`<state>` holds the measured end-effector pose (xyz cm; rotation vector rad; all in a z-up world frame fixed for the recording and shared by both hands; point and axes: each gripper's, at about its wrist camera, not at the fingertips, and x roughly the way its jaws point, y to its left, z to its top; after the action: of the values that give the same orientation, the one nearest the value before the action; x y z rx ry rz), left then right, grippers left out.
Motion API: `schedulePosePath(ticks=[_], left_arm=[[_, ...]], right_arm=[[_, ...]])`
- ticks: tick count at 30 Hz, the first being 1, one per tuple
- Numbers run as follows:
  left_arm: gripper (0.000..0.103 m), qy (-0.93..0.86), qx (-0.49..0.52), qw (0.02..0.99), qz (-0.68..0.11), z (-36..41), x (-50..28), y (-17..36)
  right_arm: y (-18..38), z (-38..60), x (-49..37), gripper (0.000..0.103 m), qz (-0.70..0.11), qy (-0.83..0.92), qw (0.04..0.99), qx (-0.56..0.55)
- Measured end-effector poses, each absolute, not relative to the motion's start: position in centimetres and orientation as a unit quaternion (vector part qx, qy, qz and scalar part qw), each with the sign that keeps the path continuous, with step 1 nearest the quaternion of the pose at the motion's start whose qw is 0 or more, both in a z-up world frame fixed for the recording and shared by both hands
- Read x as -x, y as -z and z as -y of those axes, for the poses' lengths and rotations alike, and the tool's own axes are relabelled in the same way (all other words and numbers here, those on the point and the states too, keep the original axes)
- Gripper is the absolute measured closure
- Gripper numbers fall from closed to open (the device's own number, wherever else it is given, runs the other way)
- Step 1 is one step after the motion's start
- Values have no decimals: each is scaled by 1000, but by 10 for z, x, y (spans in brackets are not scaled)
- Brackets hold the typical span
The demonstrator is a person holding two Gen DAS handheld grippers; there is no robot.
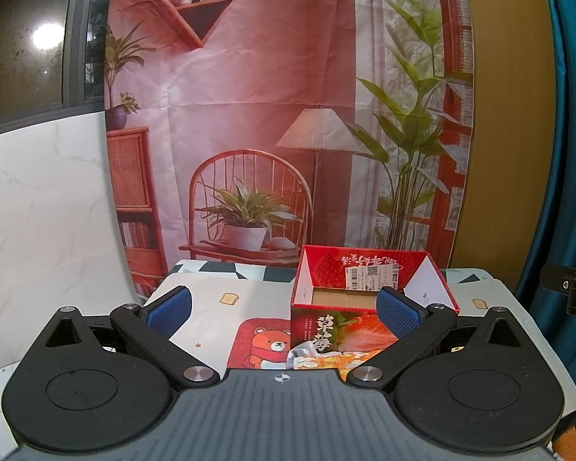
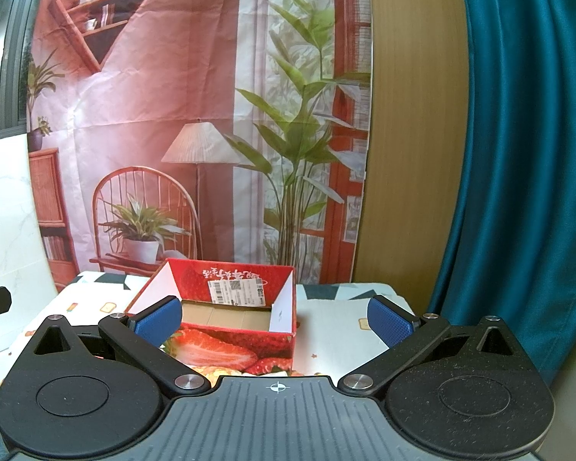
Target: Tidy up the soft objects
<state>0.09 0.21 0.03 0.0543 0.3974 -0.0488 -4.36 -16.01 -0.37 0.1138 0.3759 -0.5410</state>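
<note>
An open red strawberry-print cardboard box (image 1: 364, 269) stands on a table with a patterned cloth (image 1: 219, 288); its brown floor looks empty. It also shows in the right wrist view (image 2: 226, 280). A crumpled patterned soft cloth (image 1: 318, 359) lies in front of the box, partly hidden by the gripper body; a sliver of it shows in the right wrist view (image 2: 226, 370). My left gripper (image 1: 284, 307) is open and empty, hovering short of the box. My right gripper (image 2: 274, 320) is open and empty, in front of the box.
A red bear mat (image 1: 261, 342) lies left of the box. A printed backdrop (image 1: 249, 115) hangs behind the table. A teal curtain (image 2: 518, 153) hangs at the right. The other gripper's black edge (image 1: 572, 288) shows at the right.
</note>
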Motion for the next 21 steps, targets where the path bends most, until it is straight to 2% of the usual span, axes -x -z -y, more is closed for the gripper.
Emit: schedulePosePath(ticks=[21], left_arm=[[0, 25, -26, 979, -198, -2, 0, 2]], right_arm=[[4, 160, 43, 0, -185, 265, 945, -56]])
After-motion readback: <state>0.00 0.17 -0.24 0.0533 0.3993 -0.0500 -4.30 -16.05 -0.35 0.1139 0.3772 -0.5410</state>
